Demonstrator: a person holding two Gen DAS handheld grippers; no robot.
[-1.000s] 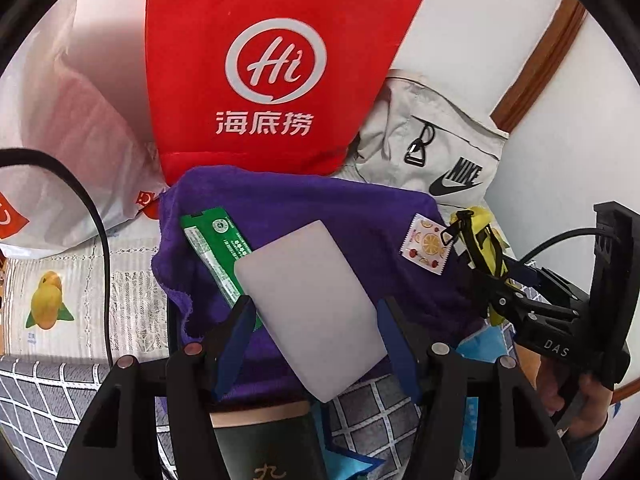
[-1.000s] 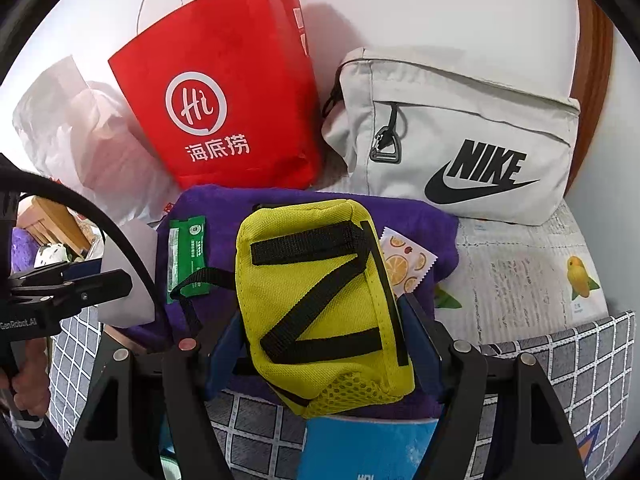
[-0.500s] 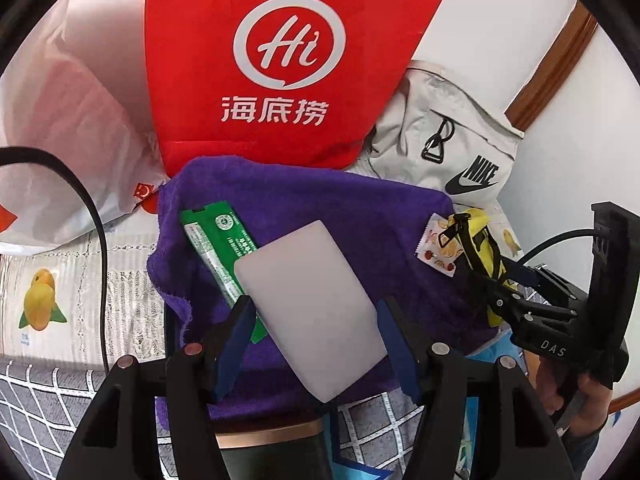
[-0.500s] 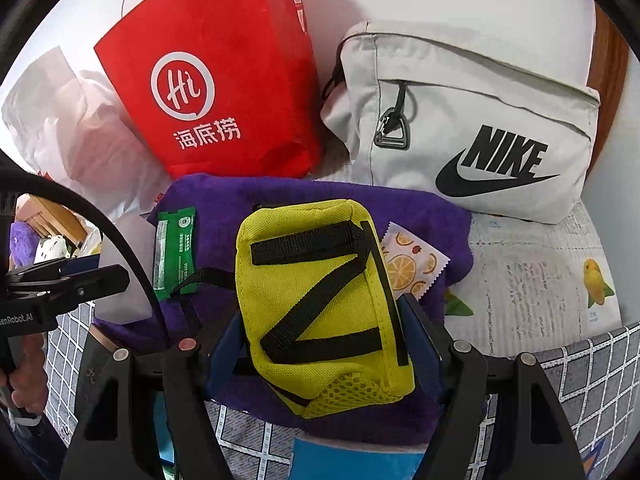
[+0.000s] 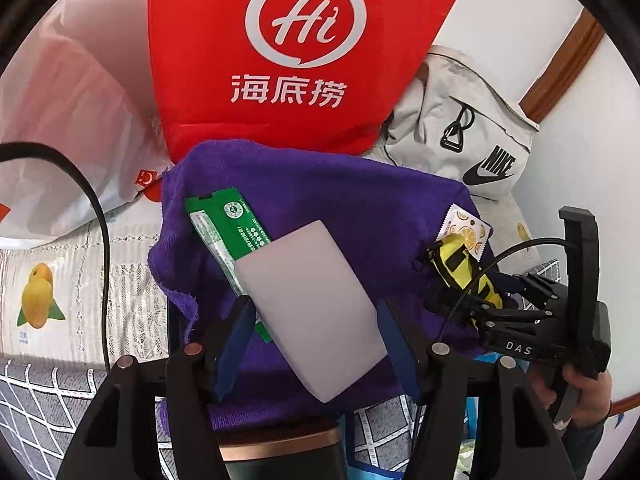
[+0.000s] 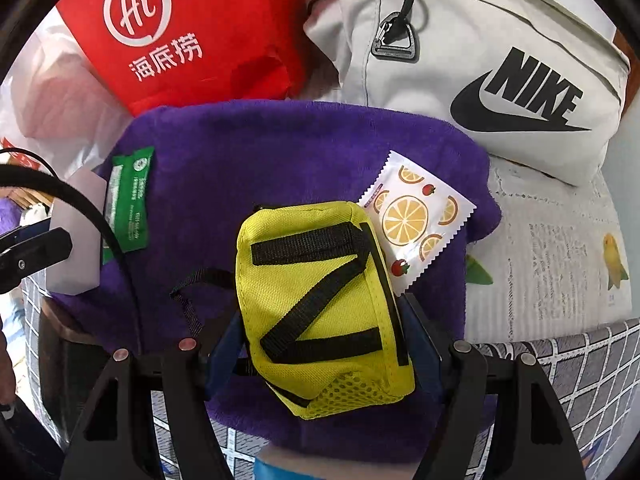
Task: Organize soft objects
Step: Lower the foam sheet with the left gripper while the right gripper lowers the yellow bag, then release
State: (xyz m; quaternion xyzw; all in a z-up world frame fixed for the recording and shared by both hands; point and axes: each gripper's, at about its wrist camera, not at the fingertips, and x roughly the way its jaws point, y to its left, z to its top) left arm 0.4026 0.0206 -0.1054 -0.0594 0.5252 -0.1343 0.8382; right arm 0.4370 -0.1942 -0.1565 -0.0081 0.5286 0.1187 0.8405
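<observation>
My left gripper [image 5: 314,312] is shut on a pale grey sponge block [image 5: 308,304], held tilted over a purple towel [image 5: 320,188]. A green sachet [image 5: 224,232] lies on the towel's left part, partly under the sponge. My right gripper [image 6: 320,320] is shut on a yellow pouch [image 6: 320,304] with black straps, low over the same purple towel [image 6: 280,148]. A white sachet [image 6: 416,216] printed with orange slices lies on the towel, tucked beside the pouch's right edge. In the left wrist view the right gripper [image 5: 472,280] with the yellow pouch [image 5: 460,260] shows at the right.
A red paper bag [image 5: 296,40] and a white plastic bag [image 5: 60,120] stand behind the towel. A light grey Nike bag [image 6: 500,60] leans at the back right. The table wears a fruit-print cloth [image 6: 560,260] and a grey checked cloth [image 6: 580,360]. A dark box [image 5: 280,456] sits under the towel's near edge.
Both grippers have sunk closer to the purple towel, the right one more, and it tilted further down. The sponge and the yellow pouch stay gripped as before.
</observation>
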